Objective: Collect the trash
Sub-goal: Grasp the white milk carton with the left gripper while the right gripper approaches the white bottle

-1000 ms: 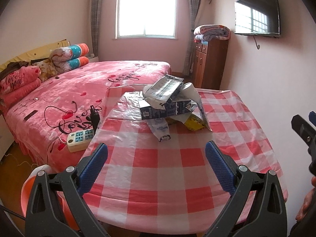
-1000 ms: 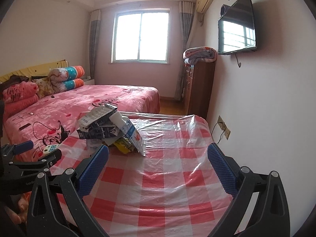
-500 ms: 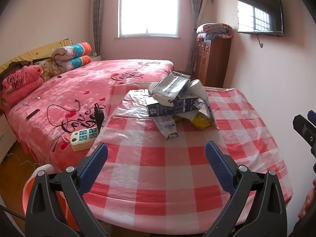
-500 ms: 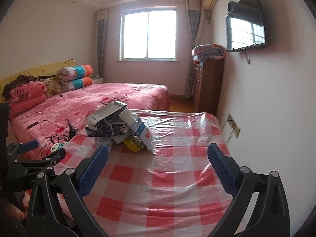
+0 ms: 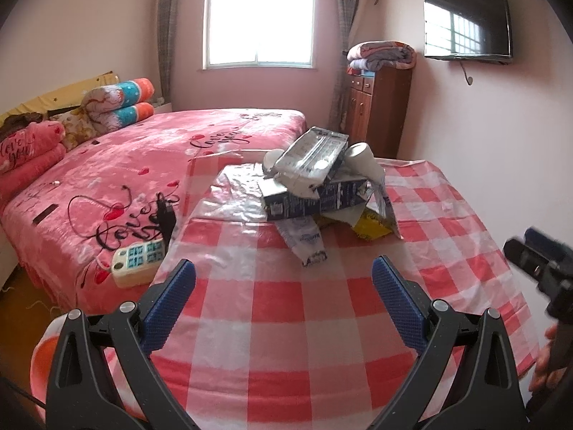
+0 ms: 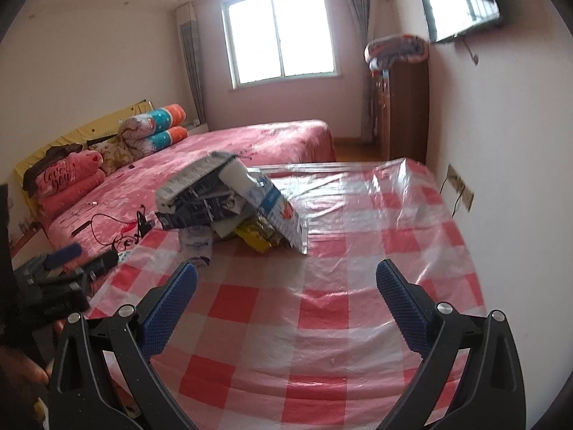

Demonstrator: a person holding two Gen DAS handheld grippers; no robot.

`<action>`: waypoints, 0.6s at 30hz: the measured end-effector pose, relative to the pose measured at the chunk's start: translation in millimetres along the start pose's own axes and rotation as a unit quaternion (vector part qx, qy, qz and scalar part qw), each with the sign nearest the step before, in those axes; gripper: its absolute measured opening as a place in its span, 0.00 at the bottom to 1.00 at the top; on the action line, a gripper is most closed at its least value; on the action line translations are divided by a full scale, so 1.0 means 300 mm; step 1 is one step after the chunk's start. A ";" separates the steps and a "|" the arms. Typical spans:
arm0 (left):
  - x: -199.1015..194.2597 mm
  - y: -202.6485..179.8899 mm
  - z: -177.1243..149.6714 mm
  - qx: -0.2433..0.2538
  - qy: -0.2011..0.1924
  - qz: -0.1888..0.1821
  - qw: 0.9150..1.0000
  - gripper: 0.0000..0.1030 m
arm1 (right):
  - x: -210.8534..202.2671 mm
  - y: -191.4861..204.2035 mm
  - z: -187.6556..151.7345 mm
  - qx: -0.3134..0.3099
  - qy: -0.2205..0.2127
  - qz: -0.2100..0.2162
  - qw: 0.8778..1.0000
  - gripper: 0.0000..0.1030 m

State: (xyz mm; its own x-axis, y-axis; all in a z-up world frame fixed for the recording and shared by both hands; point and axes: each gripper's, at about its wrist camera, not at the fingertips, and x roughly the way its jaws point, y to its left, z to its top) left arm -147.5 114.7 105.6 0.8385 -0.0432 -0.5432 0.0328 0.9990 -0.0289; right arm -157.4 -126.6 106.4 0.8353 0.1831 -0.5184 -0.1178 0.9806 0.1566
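Observation:
A pile of trash [image 5: 318, 186] sits at the far middle of a table with a red-and-white checked cloth [image 5: 272, 308]: flattened dark cartons, a white paper cup, a yellow wrapper [image 5: 369, 227] and a white plastic wrapper [image 5: 304, 243]. The pile also shows in the right wrist view [image 6: 229, 204]. My left gripper [image 5: 284, 292] is open and empty above the near part of the table, short of the pile. My right gripper [image 6: 286, 295] is open and empty over the cloth [image 6: 322, 304], to the right of the left one.
A pink bed [image 5: 143, 165] stands left of the table with a power strip [image 5: 138, 261] at its edge. A wooden cabinet [image 5: 376, 107] and a wall TV [image 5: 465, 18] are at the right. An orange bin rim [image 5: 46, 351] shows at lower left.
Both grippers have moved forward and a little higher toward the pile. The right wrist view has tilted to the left. Both stay open and empty.

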 end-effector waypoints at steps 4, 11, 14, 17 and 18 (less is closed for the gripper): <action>0.026 0.014 0.065 0.003 -0.004 -0.013 1.000 0.96 | 0.075 -0.046 -0.004 0.013 0.029 0.007 0.999 0.96; 0.141 -0.013 0.200 0.050 0.024 -0.018 0.998 0.96 | 0.203 -0.102 0.038 0.015 0.072 -0.004 0.997 0.96; 0.196 -0.045 0.232 0.071 0.038 -0.015 0.997 0.96 | 0.252 -0.102 0.070 0.005 0.078 -0.002 0.997 0.96; 0.254 -0.077 0.257 0.097 0.050 -0.016 0.994 0.96 | 0.309 -0.082 0.093 -0.012 0.082 0.001 0.997 0.96; 0.265 -0.081 0.261 0.102 0.053 -0.016 0.993 0.96 | 0.332 -0.072 0.099 -0.017 0.085 0.005 0.996 0.96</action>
State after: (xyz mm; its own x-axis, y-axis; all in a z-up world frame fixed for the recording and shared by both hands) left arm -39.0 87.5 128.8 0.7735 -0.0649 -0.6305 0.1770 0.9773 0.1166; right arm -55.9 -131.5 76.4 0.7317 0.2000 -0.6516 -0.1469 0.9798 0.1357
